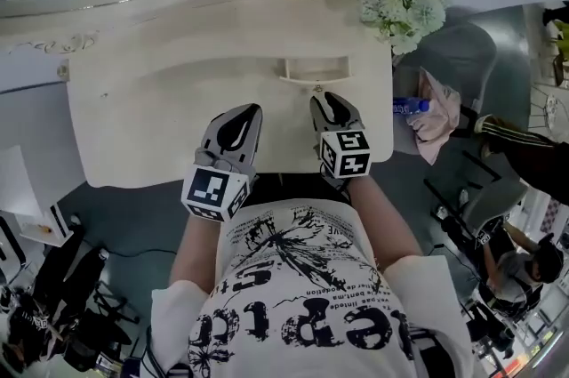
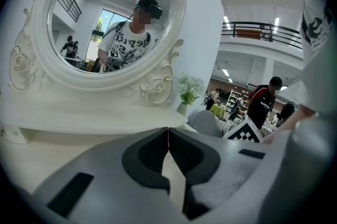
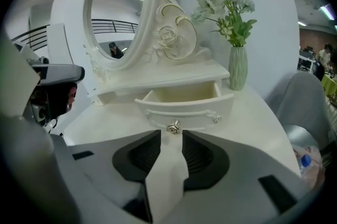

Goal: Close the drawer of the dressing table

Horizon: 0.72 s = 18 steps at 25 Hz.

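I hold my right claw (image 3: 172, 137) spread, empty, facing the open drawer (image 3: 181, 106) at its knob (image 3: 174, 126), presumably to push; left claw (image 2: 168, 132) pressed together.

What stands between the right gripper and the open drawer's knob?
Nothing visible does. The right gripper, jaws apart, faces the knob directly, and what shows of the inside of the drawer looks empty.
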Available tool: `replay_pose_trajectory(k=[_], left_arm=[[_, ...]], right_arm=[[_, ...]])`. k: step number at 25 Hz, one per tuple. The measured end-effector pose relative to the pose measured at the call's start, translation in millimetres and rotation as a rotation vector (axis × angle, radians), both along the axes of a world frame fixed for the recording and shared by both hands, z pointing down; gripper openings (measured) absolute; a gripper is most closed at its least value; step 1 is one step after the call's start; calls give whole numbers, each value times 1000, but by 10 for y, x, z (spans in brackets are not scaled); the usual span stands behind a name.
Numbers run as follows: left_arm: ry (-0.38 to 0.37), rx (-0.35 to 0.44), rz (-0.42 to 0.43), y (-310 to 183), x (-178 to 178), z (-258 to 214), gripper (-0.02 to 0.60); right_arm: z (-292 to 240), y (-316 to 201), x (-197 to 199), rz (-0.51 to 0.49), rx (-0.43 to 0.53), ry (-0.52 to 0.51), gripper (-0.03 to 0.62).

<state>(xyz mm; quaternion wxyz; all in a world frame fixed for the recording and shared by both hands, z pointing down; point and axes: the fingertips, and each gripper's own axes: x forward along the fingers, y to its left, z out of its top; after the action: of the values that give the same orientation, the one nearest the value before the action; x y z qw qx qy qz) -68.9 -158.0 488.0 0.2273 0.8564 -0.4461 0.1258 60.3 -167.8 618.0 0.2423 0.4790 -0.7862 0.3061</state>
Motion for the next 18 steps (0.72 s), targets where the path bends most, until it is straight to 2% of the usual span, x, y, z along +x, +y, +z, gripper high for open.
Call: replay_pose_trajectory(k=[4,9,13,18], left_arm=[[1,-15,2,-26,-51,86,20],[-4,-31,-5,-22,-122,129,20],[-4,-28,-11,-47,-172,104,20],[-6,-20,-5,-110,-173,72,20]], right_arm=[[57,-108,-13,53,-15,-4,121],[85,-150,-19,101,-25,65,121],[96,-166,-37,76,-20,101,110],[104,-248,-33,72,-16,95,109]])
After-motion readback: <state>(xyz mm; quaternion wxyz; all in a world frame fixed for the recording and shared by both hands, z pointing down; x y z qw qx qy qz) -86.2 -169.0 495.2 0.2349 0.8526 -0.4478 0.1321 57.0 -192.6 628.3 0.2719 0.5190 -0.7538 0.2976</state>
